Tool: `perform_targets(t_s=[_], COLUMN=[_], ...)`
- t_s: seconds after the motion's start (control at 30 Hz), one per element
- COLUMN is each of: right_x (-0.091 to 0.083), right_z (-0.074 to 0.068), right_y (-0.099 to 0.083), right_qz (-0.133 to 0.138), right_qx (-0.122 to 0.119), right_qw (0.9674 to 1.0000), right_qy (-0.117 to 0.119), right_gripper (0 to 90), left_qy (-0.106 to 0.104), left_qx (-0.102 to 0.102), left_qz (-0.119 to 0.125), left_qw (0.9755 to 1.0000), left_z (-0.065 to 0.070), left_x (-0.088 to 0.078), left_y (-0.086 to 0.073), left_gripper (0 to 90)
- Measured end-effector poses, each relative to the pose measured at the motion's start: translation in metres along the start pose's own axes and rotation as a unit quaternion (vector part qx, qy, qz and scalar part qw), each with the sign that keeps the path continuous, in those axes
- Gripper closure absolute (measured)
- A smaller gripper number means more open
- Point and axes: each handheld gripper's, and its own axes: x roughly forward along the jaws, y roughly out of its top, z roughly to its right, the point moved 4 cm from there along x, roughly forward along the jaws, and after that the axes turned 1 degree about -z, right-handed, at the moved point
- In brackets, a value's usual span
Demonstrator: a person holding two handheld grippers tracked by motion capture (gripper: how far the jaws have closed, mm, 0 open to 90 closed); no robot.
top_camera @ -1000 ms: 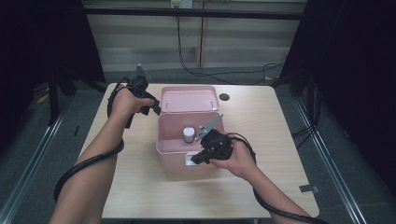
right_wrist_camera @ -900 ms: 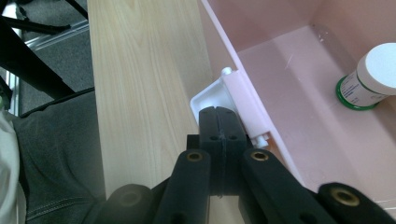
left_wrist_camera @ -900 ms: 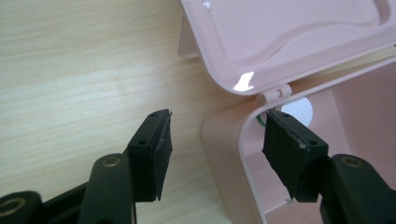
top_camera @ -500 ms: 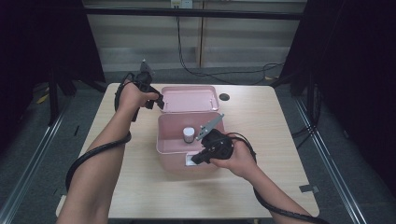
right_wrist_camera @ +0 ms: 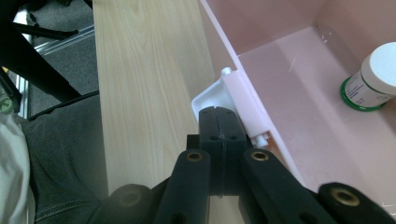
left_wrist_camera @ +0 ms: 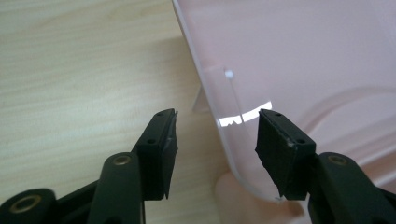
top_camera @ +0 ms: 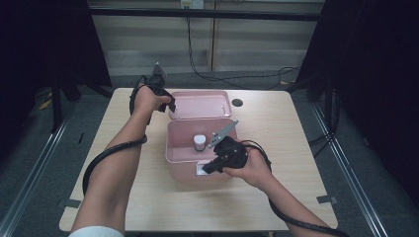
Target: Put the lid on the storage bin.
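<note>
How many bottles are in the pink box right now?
1. A small white-capped bottle stands upright on the floor of the open pink box, near its middle; the right gripper view shows it too. The near wall could hide something low.

Open tabletop (top_camera: 296,133) runs wide from one to five o'clock of the pink box (top_camera: 184,157), nothing standing on it. At six o'clock the right gripper (top_camera: 203,170) sits against the front latch (right_wrist_camera: 212,95), jaws pressed together. Inside, a bottle (top_camera: 199,142) stands mid-floor, free space all round it. At twelve o'clock the flipped-back lid (top_camera: 200,104) covers the table; the left gripper (top_camera: 171,105) straddles its edge, jaws just been closing.
</note>
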Motion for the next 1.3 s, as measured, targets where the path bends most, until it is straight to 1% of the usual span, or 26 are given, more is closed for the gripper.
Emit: perform_targets(t_s=[0.03,0.1,0.13,0.17,0.2,0.27,0.3,0.4,0.47,0.5,0.53,0.6,0.67,0.7,0.77,0.8,0.83,0.87,0.9,0.93,0.97,1.0,1.1,1.13,1.2,1.3], right_x=[0.0,0.0,0.0,0.001,0.001,0.001,0.001,0.001,0.001,0.0,0.0,0.001,0.001,0.001,0.001,0.001,0.001,0.001,0.001,0.001,0.001,0.001,0.001,0.001,0.001,0.001], right_z=[0.0,0.002,0.002,0.002,0.002,0.004,0.004,0.005,0.005,0.005,0.006,0.006,0.006,0.006,0.006,0.007,0.007,0.007,0.007,0.006,0.006,0.007,0.006,0.006,0.006,0.006], right_y=[0.0,-0.001,-0.001,-0.002,-0.002,-0.003,-0.003,-0.003,-0.003,-0.003,-0.003,-0.003,-0.002,-0.002,-0.002,-0.002,-0.002,-0.002,-0.002,-0.002,-0.002,-0.002,-0.002,-0.002,-0.002,-0.002], right_qz=[0.001,0.006,0.006,0.005,0.006,0.014,0.014,0.014,0.013,0.012,0.011,0.011,0.011,0.011,0.011,0.012,0.012,0.012,0.012,0.011,0.011,0.011,0.011,0.009,0.01,0.01], right_qx=[0.001,0.001,0.001,0.004,0.008,0.01,0.01,0.01,0.009,0.01,0.006,0.006,0.006,0.005,0.007,0.007,0.007,0.007,0.007,0.008,0.008,0.009,0.012,0.01,0.014,0.015], right_qw=[1.0,1.0,1.0,0.9999,0.9999,0.9996,0.9996,0.9996,0.9996,0.9996,0.9996,0.9996,0.9996,0.9996,0.9996,0.9996,0.9996,0.9996,0.9996,0.9996,0.9996,0.9996,0.9996,0.9997,0.9996,0.9996], right_qy=[0.002,0.007,0.007,0.013,0.014,0.022,0.021,0.023,0.023,0.024,0.024,0.024,0.024,0.024,0.025,0.025,0.025,0.025,0.024,0.024,0.024,0.023,0.023,0.022,0.024,0.024], right_gripper=[90.0,90.0,90.0,90.0,90.0,90.0,90.0,90.0,90.0,90.0,90.0,90.0,90.0,90.0,90.0,90.0,90.0,90.0,90.0,90.0,90.0,90.0,90.0,90.0,90.0,90.0], left_qy=[0.001,-0.003,0.0,0.0,0.001,0.002,0.002,0.004,0.008,0.007,0.011,0.011,0.016,0.021,0.023,0.024,0.025,0.028,0.03,0.034,0.033,0.029,0.032,0.032,0.029,0.027], left_qx=[-0.001,-0.007,-0.006,-0.007,-0.008,-0.011,-0.01,-0.017,-0.018,-0.022,-0.019,-0.024,-0.025,-0.024,-0.027,-0.033,-0.034,-0.037,-0.035,-0.038,-0.047,-0.056,-0.062,-0.063,-0.07,-0.071], left_qz=[-0.001,0.002,0.0,-0.001,0.0,0.003,-0.001,0.003,0.005,0.005,0.006,0.004,0.013,0.012,0.005,0.0,0.0,-0.001,-0.011,-0.009,-0.008,-0.009,-0.005,-0.004,-0.002,0.004], left_qw=[1.0,1.0,1.0,1.0,1.0,0.9999,0.9999,0.9998,0.9998,0.9997,0.9997,0.9996,0.9995,0.9994,0.9994,0.9992,0.9991,0.9989,0.9989,0.9986,0.9983,0.998,0.9975,0.9975,0.9971,0.9971], left_z=[0.0,-0.001,-0.002,-0.002,-0.003,-0.004,-0.005,-0.007,-0.008,-0.008,-0.008,-0.008,-0.009,-0.009,-0.009,-0.008,-0.008,-0.008,-0.009,-0.009,-0.009,-0.009,-0.009,-0.009,-0.009,-0.008], left_x=[0.002,0.006,0.008,0.011,0.013,0.017,0.019,0.025,0.028,0.029,0.03,0.032,0.032,0.033,0.035,0.036,0.037,0.038,0.037,0.036,0.035,0.034,0.03,0.028,0.026,0.022], left_y=[0.002,0.006,0.008,0.01,0.012,0.015,0.017,0.023,0.026,0.028,0.03,0.034,0.038,0.039,0.04,0.04,0.04,0.04,0.039,0.039,0.039,0.039,0.038,0.038,0.038,0.038], left_gripper=[48.5,49.5,49.5,50.5,50.9,52.2,52.4,53.4,54.4,55.6,56.5,57.2,59.7,61.7,65.6,70.3,72.5,74.8,77.9,79.9,82.7,83.4,84.0,84.0,84.4,84.9])
